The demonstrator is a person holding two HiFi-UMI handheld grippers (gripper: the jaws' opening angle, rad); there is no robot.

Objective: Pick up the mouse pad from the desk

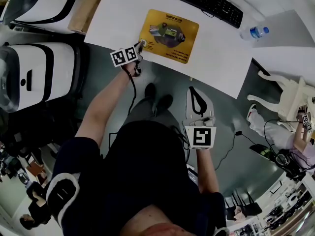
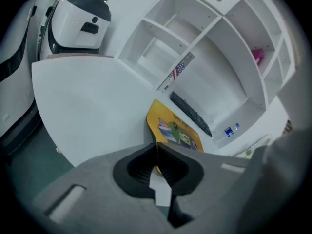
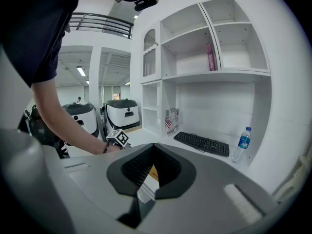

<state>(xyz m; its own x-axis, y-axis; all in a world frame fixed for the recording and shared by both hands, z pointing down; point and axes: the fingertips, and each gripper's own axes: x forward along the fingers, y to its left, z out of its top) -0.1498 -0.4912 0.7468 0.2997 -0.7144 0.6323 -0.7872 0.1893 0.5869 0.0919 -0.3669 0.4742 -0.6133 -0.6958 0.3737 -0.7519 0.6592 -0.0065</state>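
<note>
The mouse pad (image 1: 169, 35), yellow with a coloured picture in the middle, lay on the white desk (image 1: 118, 18) close to its near edge. The print on the pad was too small to read. The left gripper (image 1: 141, 44) had its jaws pressed together on the near left corner of the pad. In the left gripper view that corner went in between the dark pads and disappeared there, so how deep it sat could not be seen. The edge of the pad beside the jaws seemed bent up a little, while the rest of the pad lay flat on the desk in the head view.

The right gripper (image 1: 194, 89) was held well apart from the desk, over the grey floor. Its jaws were closed on each other with nothing between them. In the right gripper view these jaws covered almost all of the pad, and only a small yellow piece showed in the gap below the tips. The person's forearm and the marker cube hid the left gripper's jaws in that view.

A black keyboard (image 1: 206, 3) lay behind the pad, near the top border of the head view. A water bottle (image 1: 254, 32) with a blue label lay on its side to the right of the keyboard.
</note>
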